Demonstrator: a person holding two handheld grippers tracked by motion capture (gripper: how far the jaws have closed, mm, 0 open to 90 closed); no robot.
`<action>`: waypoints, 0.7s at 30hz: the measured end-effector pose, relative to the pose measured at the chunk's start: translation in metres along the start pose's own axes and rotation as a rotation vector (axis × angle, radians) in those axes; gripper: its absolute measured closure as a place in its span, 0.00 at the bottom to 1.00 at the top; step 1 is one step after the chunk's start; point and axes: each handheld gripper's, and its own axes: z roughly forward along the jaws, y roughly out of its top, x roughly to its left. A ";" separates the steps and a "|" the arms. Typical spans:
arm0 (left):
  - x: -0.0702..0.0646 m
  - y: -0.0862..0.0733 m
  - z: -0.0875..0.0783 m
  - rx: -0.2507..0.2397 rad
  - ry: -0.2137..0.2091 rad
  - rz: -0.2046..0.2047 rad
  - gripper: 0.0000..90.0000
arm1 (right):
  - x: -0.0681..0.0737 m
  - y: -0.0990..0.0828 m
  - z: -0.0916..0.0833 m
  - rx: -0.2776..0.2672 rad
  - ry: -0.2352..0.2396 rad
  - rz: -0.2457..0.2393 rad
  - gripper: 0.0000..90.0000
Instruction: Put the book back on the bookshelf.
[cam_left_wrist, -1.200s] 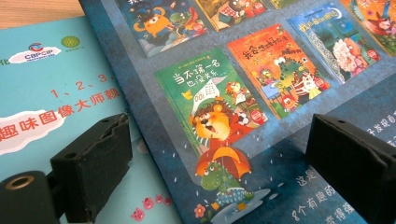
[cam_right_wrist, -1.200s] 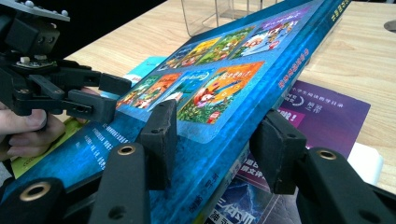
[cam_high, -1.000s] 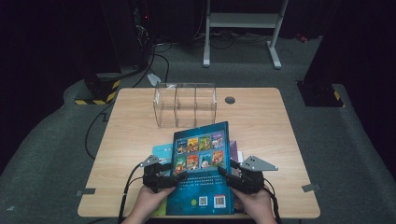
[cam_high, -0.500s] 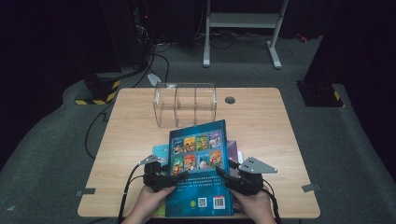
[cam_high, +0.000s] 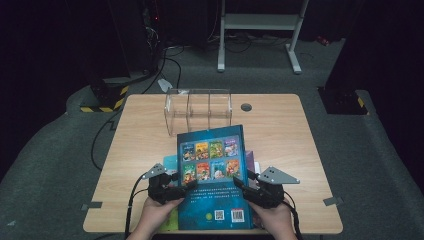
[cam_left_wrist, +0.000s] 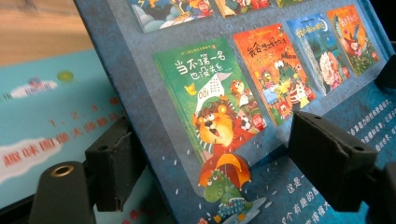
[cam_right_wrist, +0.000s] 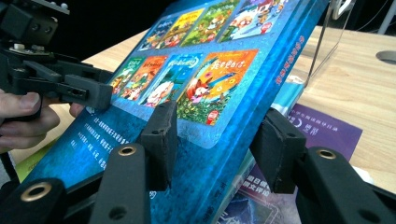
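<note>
A: The big blue book (cam_high: 214, 175) is tilted up off the near edge of the table (cam_high: 280, 130), back cover facing up, its far edge raised toward the clear box (cam_high: 199, 106).

B: And both claws are on it. The right gripper (cam_high: 250, 187) has the book's right edge between its jaws. In the right gripper view one pad lies on the cover and the other sits under the spine, so it is clenched on the book.

A: The left gripper (cam_high: 182, 187) comes in from the left edge. Its jaws have just been closing, with the book's left edge between them.

B: In the left gripper view one pad sits over the cover near the little umbrella drawing, the other behind the edge. A gap shows there, so I call it not yet clamped.

A: Underneath, more books lie flat on the table: a teal book (cam_left_wrist: 42, 121) to the left, a purple book (cam_right_wrist: 322, 128) to the right.

B: The clear box stands at the far middle of the table, well apart from the hands. A round hole (cam_high: 246, 107) sits just right of it.
</note>
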 end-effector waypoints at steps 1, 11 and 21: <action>-0.001 0.002 -0.003 -0.016 0.000 0.009 0.29 | -0.001 0.002 -0.002 -0.006 0.002 0.016 0.61; -0.007 0.010 -0.015 -0.085 0.009 0.043 0.38 | 0.002 0.012 -0.010 -0.051 0.006 0.013 0.65; -0.017 0.014 -0.029 -0.187 0.035 0.103 0.45 | 0.012 0.021 -0.017 -0.102 -0.030 -0.019 0.67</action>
